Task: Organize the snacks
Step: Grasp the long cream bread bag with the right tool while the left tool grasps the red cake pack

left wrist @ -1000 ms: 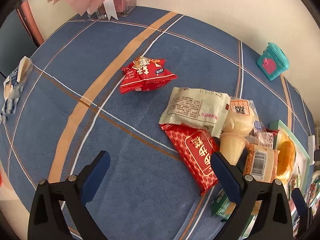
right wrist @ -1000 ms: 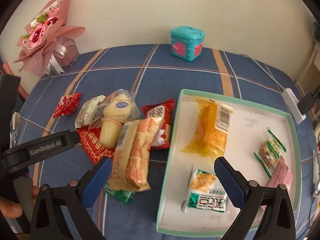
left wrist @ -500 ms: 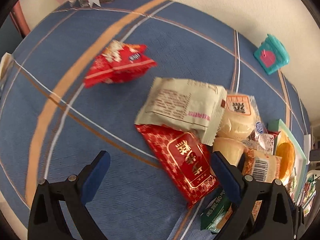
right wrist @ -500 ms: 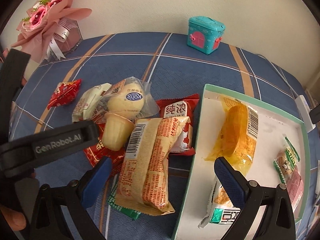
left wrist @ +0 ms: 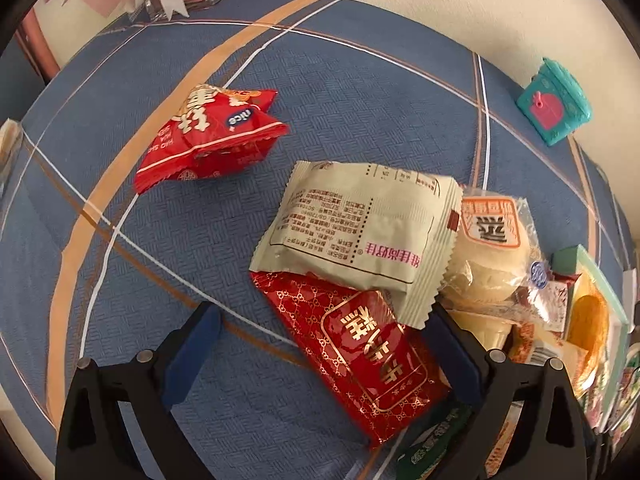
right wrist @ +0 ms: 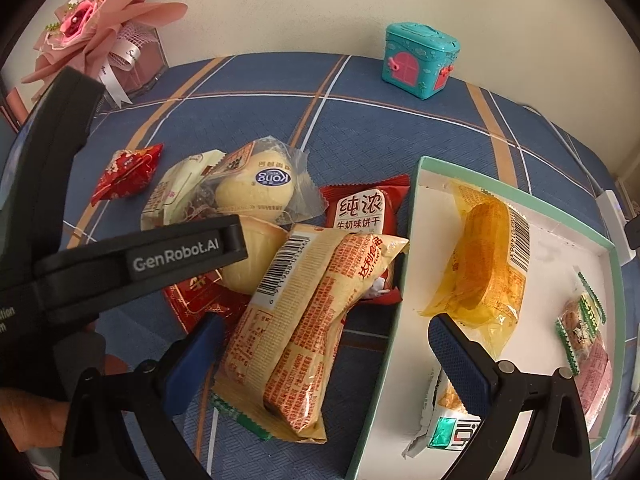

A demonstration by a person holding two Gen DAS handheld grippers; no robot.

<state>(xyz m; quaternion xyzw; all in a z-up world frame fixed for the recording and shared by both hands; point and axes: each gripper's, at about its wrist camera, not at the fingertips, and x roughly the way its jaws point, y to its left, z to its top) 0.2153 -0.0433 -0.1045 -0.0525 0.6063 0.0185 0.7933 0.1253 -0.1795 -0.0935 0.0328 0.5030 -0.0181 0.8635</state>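
My left gripper (left wrist: 320, 344) had its jaws wide apart and held nothing. In the last second it had come lower and nearer to the pile, so that the red packet with gold letters (left wrist: 360, 348) now lay between its fingers, where before it lay further ahead. My right gripper (right wrist: 324, 344) was also open and empty, and it had moved from above the tray toward the pile; the long orange packet (right wrist: 304, 328) now lay between its blue pads, with the right pad over the tray's edge. I judged from this that both hands were choosing the next snacks to lift, and that no grasp was closed yet.

The pale packet (left wrist: 356, 228) lay partly on top of the red one, so pulling the red one could drag it. Beside them were a bun in a clear wrapper (right wrist: 256, 188) and a red biscuit packet (right wrist: 360, 212). A small red bag (left wrist: 208, 132) lay apart from the pile.

The green-edged tray (right wrist: 404, 272) already held a yellow packet (right wrist: 480, 256) and some smaller snacks, so the task was partly done.

All stood on a blue cloth with orange and white lines (left wrist: 360, 100), against a cream wall. At the wall were a teal toy house (right wrist: 420, 60) and a pink bouquet (right wrist: 92, 28).
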